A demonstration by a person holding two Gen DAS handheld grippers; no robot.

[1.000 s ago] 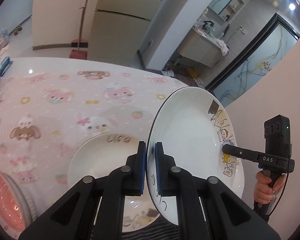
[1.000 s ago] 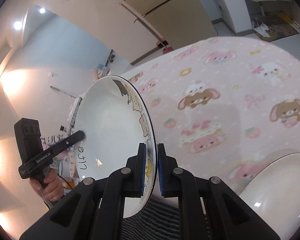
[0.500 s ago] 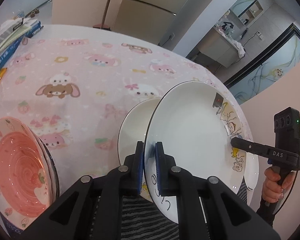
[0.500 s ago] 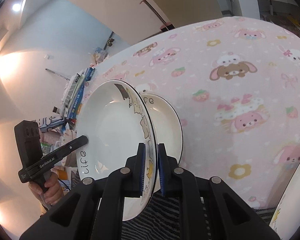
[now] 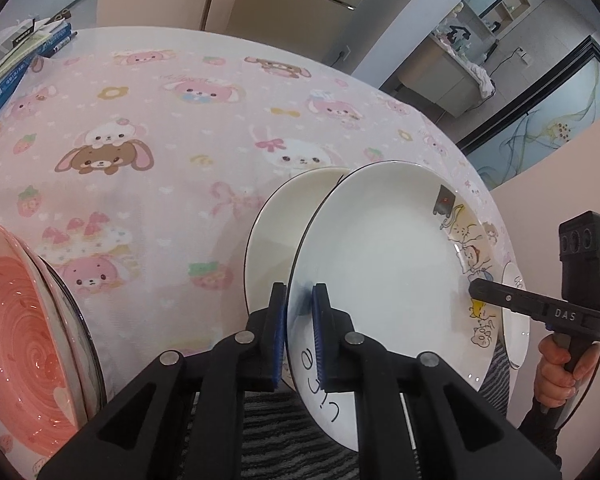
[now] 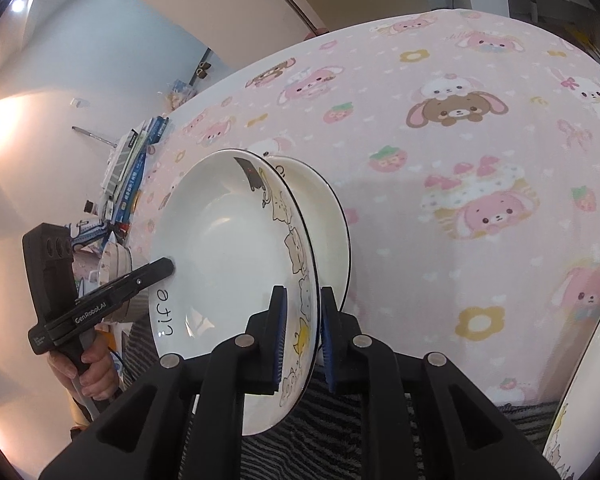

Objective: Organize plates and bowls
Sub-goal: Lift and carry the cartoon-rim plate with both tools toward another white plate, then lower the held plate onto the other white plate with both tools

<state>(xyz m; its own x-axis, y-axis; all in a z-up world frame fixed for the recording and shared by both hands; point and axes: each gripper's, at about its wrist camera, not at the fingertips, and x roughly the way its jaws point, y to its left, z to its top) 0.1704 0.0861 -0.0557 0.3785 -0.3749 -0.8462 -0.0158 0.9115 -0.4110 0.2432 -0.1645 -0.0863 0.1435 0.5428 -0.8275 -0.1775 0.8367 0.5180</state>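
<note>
So the counter (image 5: 188,152) is covered in a pink cloth with cartoon bunnies and strawberries all over it. Off to the left of the left fingers there's a pink swirl bowl (image 5: 24,344) sitting on the near edge, and a pile of books (image 5: 16,64) sits way out at the far left corner. Right behind the plate being held there's a second white plate (image 5: 276,240), partly hidden by it, so I can't tell if the two touch. Another white dish edge (image 6: 580,392) pokes in at the right of the right fingers.

The main thing is a white cartoon plate (image 5: 380,280), shallow, thin dark rim, little cat drawings down one side and "Life" handwritten on the other side. It's tilted up on edge, above the near edge of the counter, held between both tools.

The left gripper (image 5: 300,320) is pinched narrow on the rim by the lettering, blue pads on each face. The right gripper (image 6: 303,332) is clamped narrow on the opposite rim, right over the cat drawings. Each tool shows up in the other's view at the far rim.
</note>
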